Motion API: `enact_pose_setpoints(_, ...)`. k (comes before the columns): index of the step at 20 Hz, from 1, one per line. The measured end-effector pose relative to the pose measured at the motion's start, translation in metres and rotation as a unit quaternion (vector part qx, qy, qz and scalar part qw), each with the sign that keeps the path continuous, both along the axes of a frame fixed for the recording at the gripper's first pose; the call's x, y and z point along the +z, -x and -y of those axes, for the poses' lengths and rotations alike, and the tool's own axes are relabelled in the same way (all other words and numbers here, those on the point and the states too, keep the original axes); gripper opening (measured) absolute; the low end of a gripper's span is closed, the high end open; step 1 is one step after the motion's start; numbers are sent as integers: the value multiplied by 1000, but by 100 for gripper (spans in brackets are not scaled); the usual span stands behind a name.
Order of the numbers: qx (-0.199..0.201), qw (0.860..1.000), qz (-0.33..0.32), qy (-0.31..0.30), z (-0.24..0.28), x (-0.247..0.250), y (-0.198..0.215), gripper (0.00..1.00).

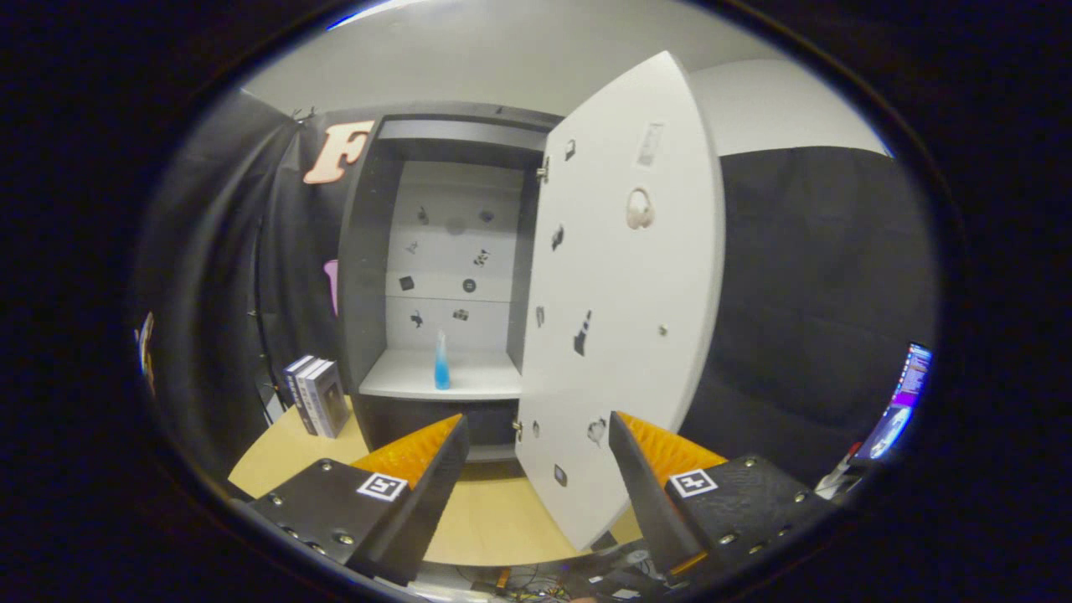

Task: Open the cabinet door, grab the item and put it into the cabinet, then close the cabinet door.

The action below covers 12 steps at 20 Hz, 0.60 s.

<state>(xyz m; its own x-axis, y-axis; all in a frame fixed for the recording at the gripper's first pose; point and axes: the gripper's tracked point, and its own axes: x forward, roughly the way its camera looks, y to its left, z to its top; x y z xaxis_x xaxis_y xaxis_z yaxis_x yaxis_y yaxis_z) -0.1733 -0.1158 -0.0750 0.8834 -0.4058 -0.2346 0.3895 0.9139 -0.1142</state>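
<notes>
Gripper (536, 456) is spread wide with nothing between its fingers, just bare tabletop and the bottom of the door showing through the gap. Both fingers sit over the near part of the round wooden table (494, 519), and each one has a little square marker tag on top. Straight ahead, beyond the fingertips, is the grey cabinet (364, 276) with its white door (628, 335) swung open to the right; the door's lower edge hangs right in the gap, a bit closer to the right finger, but I can't tell if it's actually touching it. The item, a small blue bottle (441, 362), is already inside the cabinet, standing upright on the white shelf (469, 377), roughly in the middle of it and well apart from the fingers, up and a bit to the left of the gap between them. So it's clearly not in the gripper's hold. The cabinet's back panel and the inner face of the door are dotted with small dark stickers, and there's a pale headphone-shaped one high on the door. Left of the cabinet a small stack of books (316, 395) stands on the table, just beside the cabinet's side wall. Off to the far right a lit screen (900, 402) glows against the dark booth cloth.
</notes>
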Motion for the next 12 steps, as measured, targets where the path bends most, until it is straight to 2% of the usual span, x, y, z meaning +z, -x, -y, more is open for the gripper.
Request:
enact_pose_setpoints(4,-87,996,-3,1,51,0,46,98)
enact_pose_setpoints(7,-136,991,6,8,87,8,69,98)
enact_pose_setpoints(12,-203,979,7,26,144,12,76,98)
